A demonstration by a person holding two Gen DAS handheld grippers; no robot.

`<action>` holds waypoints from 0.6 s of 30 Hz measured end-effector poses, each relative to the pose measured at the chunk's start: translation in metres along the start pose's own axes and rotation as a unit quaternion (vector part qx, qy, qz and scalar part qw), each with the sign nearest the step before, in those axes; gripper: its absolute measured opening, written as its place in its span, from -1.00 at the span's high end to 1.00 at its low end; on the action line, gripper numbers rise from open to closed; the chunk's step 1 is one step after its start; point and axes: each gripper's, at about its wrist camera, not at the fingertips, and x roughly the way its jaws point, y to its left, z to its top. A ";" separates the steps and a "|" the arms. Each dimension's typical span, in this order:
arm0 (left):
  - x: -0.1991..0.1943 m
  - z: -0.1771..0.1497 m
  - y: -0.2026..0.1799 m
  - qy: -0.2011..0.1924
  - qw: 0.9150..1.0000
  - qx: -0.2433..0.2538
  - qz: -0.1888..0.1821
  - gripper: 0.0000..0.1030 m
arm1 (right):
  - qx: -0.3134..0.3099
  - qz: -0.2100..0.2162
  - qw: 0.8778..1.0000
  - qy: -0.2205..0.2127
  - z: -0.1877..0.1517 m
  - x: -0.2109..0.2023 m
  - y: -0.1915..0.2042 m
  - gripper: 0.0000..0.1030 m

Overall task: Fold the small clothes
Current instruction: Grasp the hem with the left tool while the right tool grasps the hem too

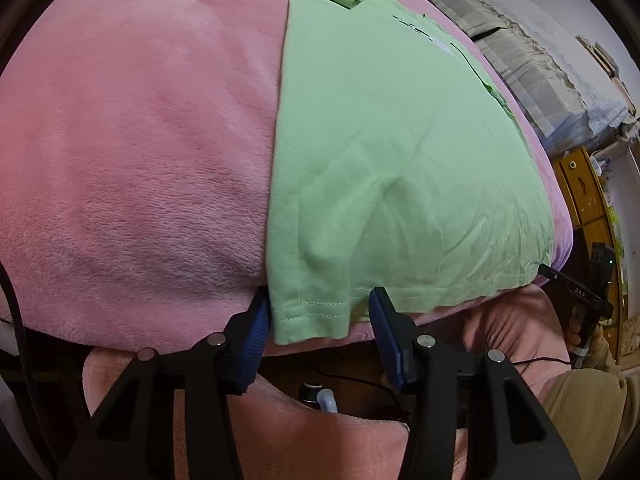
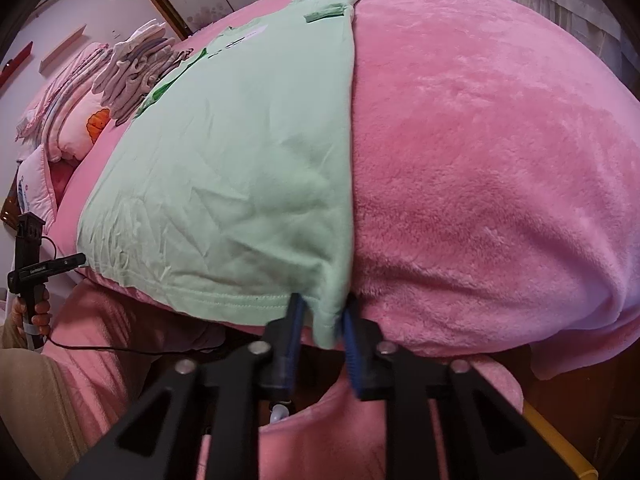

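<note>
Currently right hand-held gripper [image 2: 322,322] pinches the green shirt [image 2: 240,184] hem corner; left hand-held gripper [image 1: 318,312] stands apart around the other corner, so lifting now risks skewing.

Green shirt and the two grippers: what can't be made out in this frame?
- Left wrist view: the green shirt has a dark print, too small and foreshortened to read.
- Right wrist view: whether the right gripper truly pinches the hem; cloth hides the pads' faces.
- Right wrist view: the folded pile holds items too small to identify.
</note>
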 end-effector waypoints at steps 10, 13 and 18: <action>0.003 -0.003 -0.004 0.012 1.000 -0.002 -0.009 0.87 | -0.014 -0.016 1.000 -0.014 -0.002 -0.014 0.006 0.92; 0.003 -0.003 -0.006 0.013 1.000 -0.004 -0.007 0.89 | -0.023 -0.022 0.999 -0.023 -0.002 -0.021 0.008 0.92; 0.000 -0.006 0.009 0.010 0.997 -0.047 -0.053 0.85 | -0.031 -0.023 0.999 -0.032 -0.002 -0.030 0.009 0.93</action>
